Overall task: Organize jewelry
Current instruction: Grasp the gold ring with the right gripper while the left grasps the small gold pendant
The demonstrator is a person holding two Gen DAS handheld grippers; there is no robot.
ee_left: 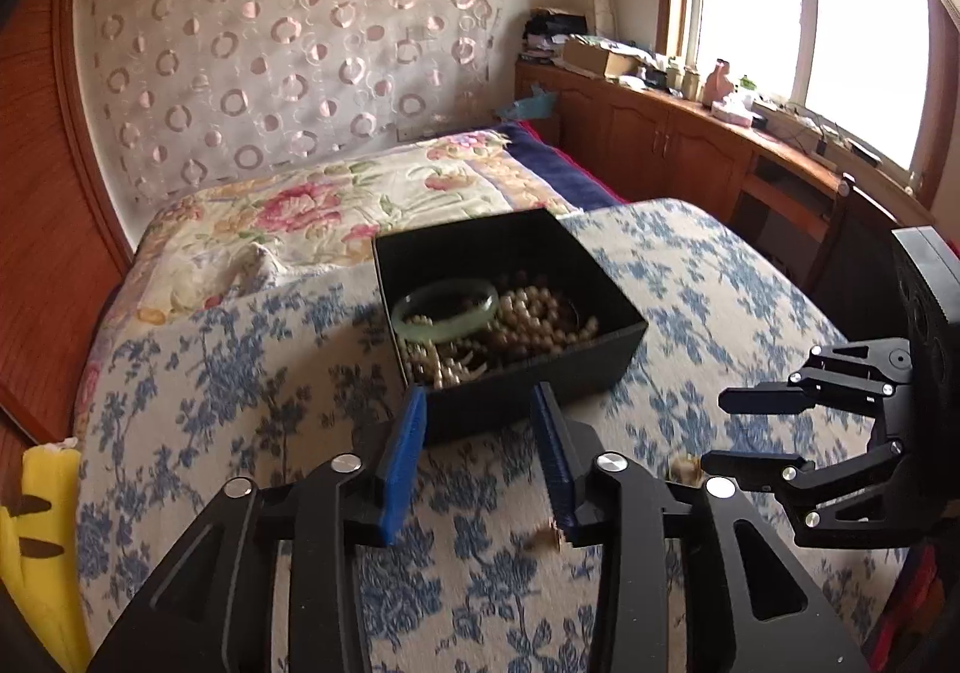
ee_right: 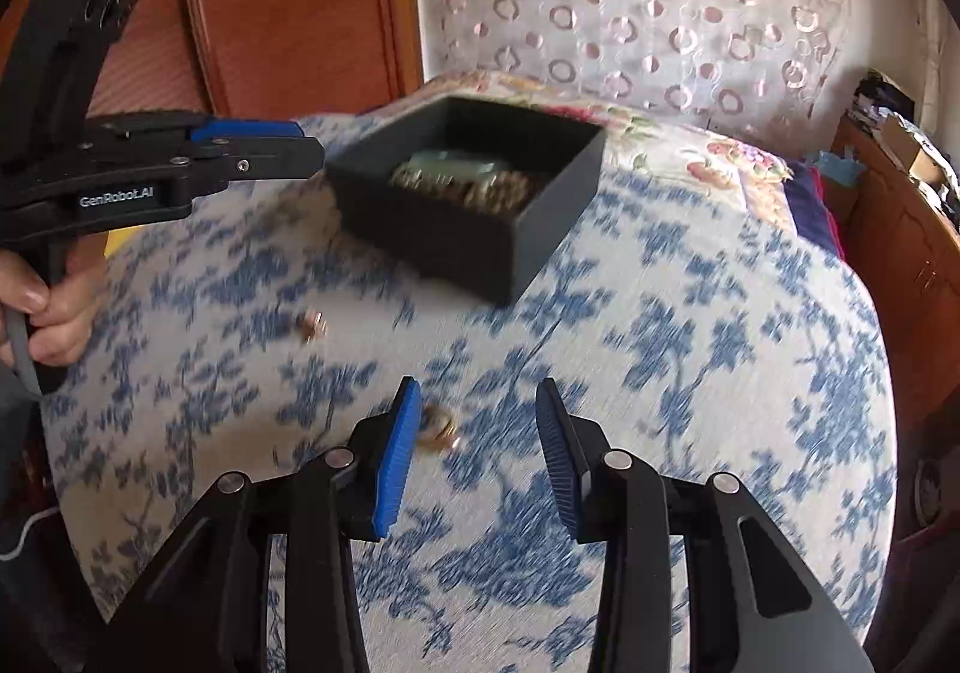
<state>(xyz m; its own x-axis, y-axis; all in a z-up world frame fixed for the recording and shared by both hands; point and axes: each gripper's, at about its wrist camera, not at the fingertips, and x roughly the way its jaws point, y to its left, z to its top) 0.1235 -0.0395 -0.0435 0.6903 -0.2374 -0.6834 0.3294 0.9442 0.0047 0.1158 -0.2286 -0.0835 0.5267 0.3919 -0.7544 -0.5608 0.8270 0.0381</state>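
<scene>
The jewelry box stands on the blue-flowered bed cover, one corner turned toward the right tongs. Inside lie a green bangle and pearl beads. The left tongs are spread wide and hold nothing, with the tips just before the near wall of the box. The right tongs are also spread wide and empty; a small gold piece lies on the cover beside the left finger. Another small piece lies apart, nearer the left tongs. Around the box the cover is free.
</scene>
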